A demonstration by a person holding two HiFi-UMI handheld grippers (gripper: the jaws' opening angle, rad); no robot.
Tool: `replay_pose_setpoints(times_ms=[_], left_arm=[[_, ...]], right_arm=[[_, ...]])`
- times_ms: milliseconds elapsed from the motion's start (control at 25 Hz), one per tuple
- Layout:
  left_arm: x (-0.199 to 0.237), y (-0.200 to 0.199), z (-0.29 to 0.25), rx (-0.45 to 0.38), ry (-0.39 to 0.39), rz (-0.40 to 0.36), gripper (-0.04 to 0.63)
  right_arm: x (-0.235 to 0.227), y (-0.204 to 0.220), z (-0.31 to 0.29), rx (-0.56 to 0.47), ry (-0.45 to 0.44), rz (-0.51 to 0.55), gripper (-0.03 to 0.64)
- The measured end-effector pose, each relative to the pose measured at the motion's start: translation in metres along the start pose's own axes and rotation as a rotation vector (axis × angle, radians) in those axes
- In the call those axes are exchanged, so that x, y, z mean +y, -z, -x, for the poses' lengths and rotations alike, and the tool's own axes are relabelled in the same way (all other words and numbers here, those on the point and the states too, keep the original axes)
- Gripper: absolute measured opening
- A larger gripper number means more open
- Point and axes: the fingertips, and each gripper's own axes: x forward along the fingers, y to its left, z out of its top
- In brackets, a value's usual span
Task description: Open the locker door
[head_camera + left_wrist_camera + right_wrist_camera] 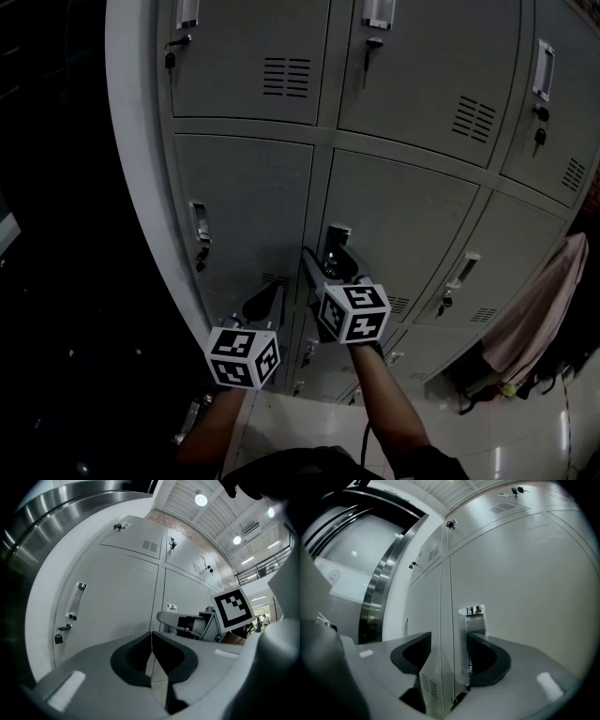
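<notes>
Right claw (449,644), wide astride the locker door handle (474,620) at twelve o'clock, may slip off if pulled before closing.

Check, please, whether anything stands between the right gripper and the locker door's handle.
Nothing visible does. The right gripper is at the locker door, fingers apart either side of its edge, one finger at the handle.

Glossy tiled floor (511,445); grey locker bank (403,216) stands on it.
</notes>
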Motion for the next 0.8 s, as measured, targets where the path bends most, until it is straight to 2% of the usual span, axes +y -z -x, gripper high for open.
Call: replay_pose_setpoints(times_ms=[240, 480, 800], left_arm=[[0.008, 0.001, 0.001, 0.008, -0.011, -0.002, 0.006], [0.001, 0.0, -0.001, 0.005, -0.007, -0.002, 0.006], [-0.025, -0.001, 0.004, -0.009, -0.002, 0.0, 0.006]], right_arm=[[-0.007, 0.0, 0.0, 0.0, 0.043, -0.002, 0.14], [-0.001, 0.0, 0.01, 0.004, 0.035, 0.018, 0.123], [0.018, -0.001, 0.041, 0.015, -0.017, 0.056, 0.101]])
